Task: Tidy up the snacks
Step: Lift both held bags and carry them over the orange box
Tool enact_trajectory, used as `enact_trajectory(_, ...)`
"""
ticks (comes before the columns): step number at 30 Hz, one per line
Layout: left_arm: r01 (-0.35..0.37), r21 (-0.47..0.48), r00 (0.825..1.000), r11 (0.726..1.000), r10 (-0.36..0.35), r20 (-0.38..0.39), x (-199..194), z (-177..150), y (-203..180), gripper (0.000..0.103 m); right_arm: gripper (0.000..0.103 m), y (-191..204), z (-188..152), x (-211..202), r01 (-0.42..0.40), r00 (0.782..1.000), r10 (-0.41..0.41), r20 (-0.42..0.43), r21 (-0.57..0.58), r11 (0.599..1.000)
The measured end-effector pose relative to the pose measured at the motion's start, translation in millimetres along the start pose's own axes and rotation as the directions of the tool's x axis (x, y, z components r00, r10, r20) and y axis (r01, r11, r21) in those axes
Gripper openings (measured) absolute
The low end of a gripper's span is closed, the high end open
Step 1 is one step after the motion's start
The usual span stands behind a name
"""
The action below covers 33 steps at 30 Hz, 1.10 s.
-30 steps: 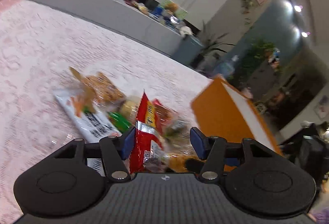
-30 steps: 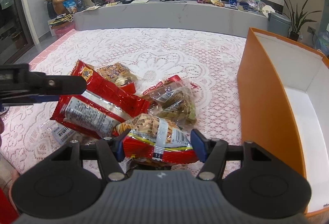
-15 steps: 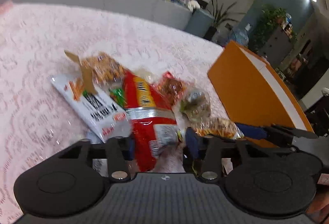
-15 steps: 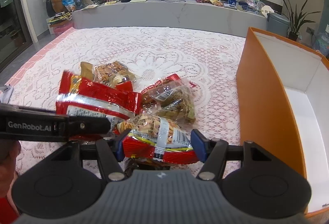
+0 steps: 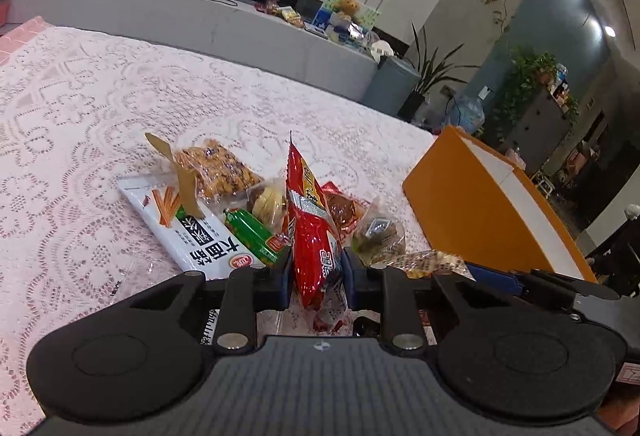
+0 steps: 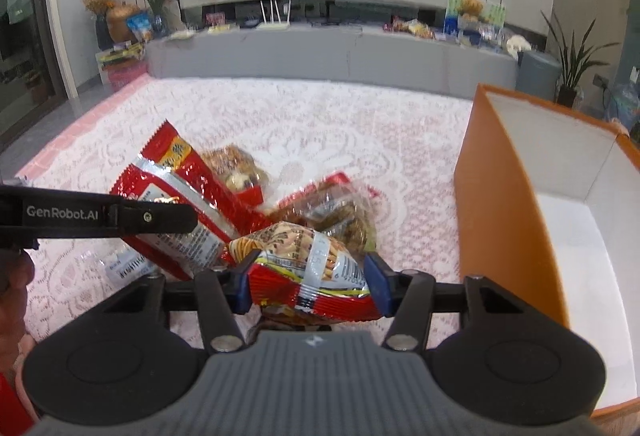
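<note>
My left gripper (image 5: pixel 316 270) is shut on a red snack packet (image 5: pixel 310 236), which stands on edge above the pile; in the right wrist view the red packet (image 6: pixel 176 172) tilts up behind a left finger (image 6: pixel 152 216). The jaws of my right gripper (image 6: pixel 310 286) are closing, and both blue pads touch a bag of yellow crackers with a red base (image 6: pixel 308 268). That bag (image 5: pixel 432 262) also shows in the left wrist view. An orange box (image 6: pixel 500 196) with a white inside stands open at the right.
On the pink lace tablecloth (image 5: pixel 80 116) lie a white packet with orange sticks (image 5: pixel 188 224), a green packet (image 5: pixel 252 232), a clear bag of golden snacks (image 5: pixel 216 172) and a clear bag of dark snacks (image 6: pixel 344 208). A grey counter (image 6: pixel 340 52) runs behind. A person's hand (image 6: pixel 12 276) is at the left edge.
The left jaws closed onto the red packet, which rose from lying flat to standing on edge. The right pads drew in slightly against the cracker bag.
</note>
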<state>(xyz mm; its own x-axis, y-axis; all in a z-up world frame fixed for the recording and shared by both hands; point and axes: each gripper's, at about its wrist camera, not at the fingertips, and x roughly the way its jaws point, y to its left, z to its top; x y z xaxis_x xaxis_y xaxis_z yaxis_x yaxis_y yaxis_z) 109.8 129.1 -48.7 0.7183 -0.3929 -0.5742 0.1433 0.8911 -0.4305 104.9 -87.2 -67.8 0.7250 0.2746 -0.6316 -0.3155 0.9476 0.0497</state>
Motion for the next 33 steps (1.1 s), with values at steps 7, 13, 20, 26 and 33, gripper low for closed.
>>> enact_trajectory(7,-0.004,-0.006,0.999,1.0,0.005,0.05,-10.4,1.0,-3.2,0.026,0.052,-1.0,1.3,-9.2,0.02,0.998,-0.02,0.062,0.007,1.0)
enact_trajectory(13,-0.015,-0.01,0.997,1.0,0.016,0.079,-18.8,2.5,-5.0,0.026,0.052,-8.1,3.8,-15.4,0.03,0.995,-0.034,0.093,0.042,0.999)
enact_trajectory(20,-0.015,-0.015,0.996,1.0,0.017,0.093,-32.6,2.0,-20.1,0.026,0.051,-14.7,10.5,-29.5,0.08,0.994,-0.083,0.075,0.049,0.996)
enact_trajectory(26,-0.043,0.034,0.995,0.999,0.04,0.09,-43.0,3.4,-47.3,0.026,0.051,-27.9,16.4,-60.2,0.074,0.99,-0.083,0.117,0.083,0.994)
enact_trajectory(33,-0.008,0.141,0.994,0.99,-0.007,0.105,-58.1,15.2,-100.1,0.026,0.051,-52.7,28.5,-102.3,0.096,0.98,-0.113,0.166,0.111,0.989)
